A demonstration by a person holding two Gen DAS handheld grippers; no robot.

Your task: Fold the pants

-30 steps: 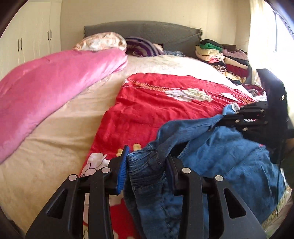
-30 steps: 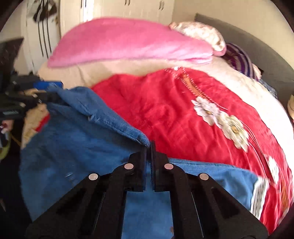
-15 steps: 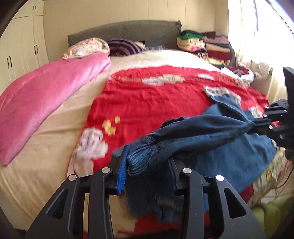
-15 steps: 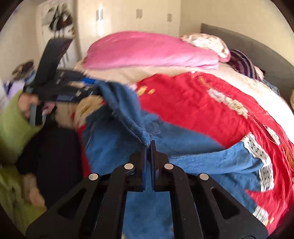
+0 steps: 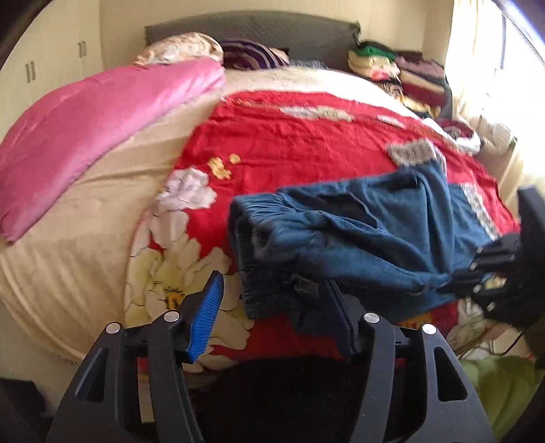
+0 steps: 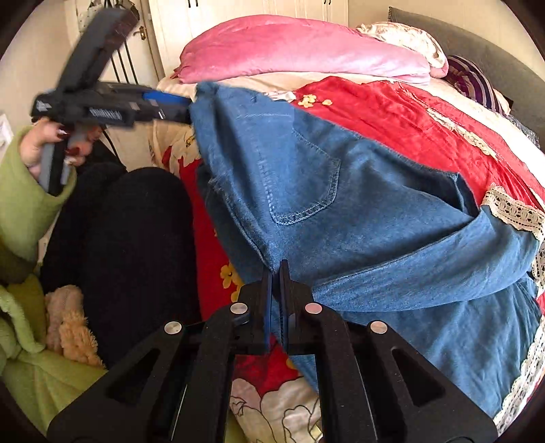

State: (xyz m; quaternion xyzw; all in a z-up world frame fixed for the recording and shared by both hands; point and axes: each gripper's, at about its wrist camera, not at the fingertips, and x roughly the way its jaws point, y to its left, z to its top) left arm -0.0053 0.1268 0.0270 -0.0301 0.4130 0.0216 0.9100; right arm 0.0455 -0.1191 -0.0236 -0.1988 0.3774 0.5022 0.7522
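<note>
Since a second ago both tongs have swung across the foot of the bed, and the left one, which was clamped on the bunched waistband back then, has let its jaws spread. So, biggest thing first: the bed, with a cream cover, fills everything beyond both tongs. On top of it lies a red floral quilt, straight ahead of the left gripper, and a pink duvet is folded well off to that gripper's left, up toward the grey headboard. A stack of folded clothes sits far ahead and to its right, by the window. The pants, blue denim with lace trim on the hems, are spread over the red quilt near the foot edge of the bed, stretched between the two tongs. The left gripper's jaws are opening right now: the waistband end hangs in the gap, lying against the right-hand finger while the blue-padded left finger stands clear of the cloth. The right gripper has its jaws squeezed all the way together on a fold of denim at their very tips, with the back pocket just ahead of them. In the right wrist view a hand in a green sleeve grips the left tool's handle, up and left of the right tongs.
</note>
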